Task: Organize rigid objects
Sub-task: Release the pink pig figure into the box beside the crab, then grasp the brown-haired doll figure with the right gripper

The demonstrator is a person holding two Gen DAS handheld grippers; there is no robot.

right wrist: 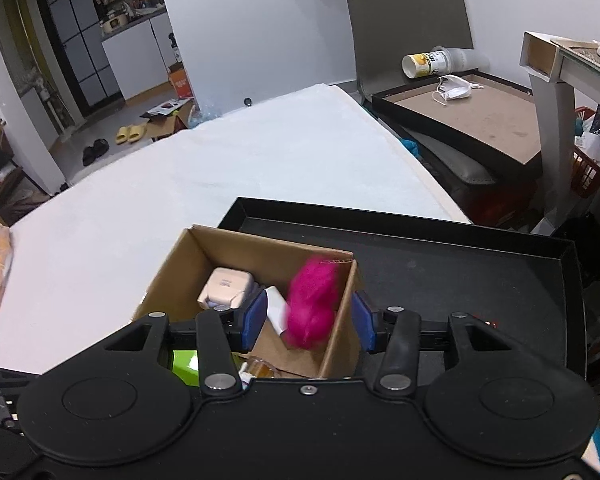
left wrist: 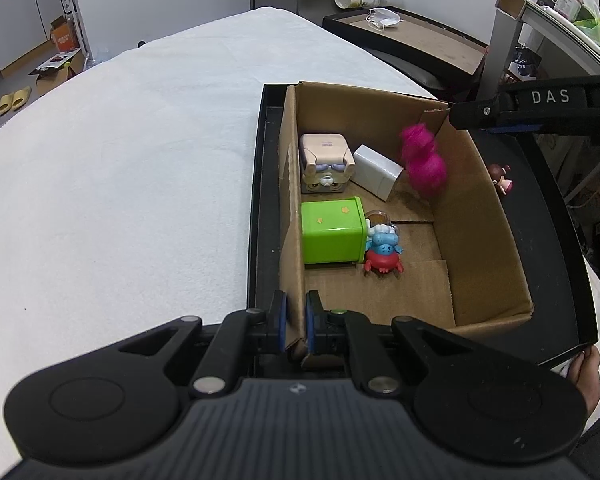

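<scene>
A cardboard box stands in a black tray. My left gripper is shut on the box's near left wall. Inside lie a beige figure box, a white box, a green tin and a blue-and-red crab toy. A blurred pink fuzzy toy is in the air inside the box. My right gripper is open above the box, with the pink toy between and below its pads. Its arm shows in the left wrist view.
A small doll lies in the tray to the right of the box. The tray sits on a white cloth-covered table. A second tray with a mask and a tipped cup stands behind.
</scene>
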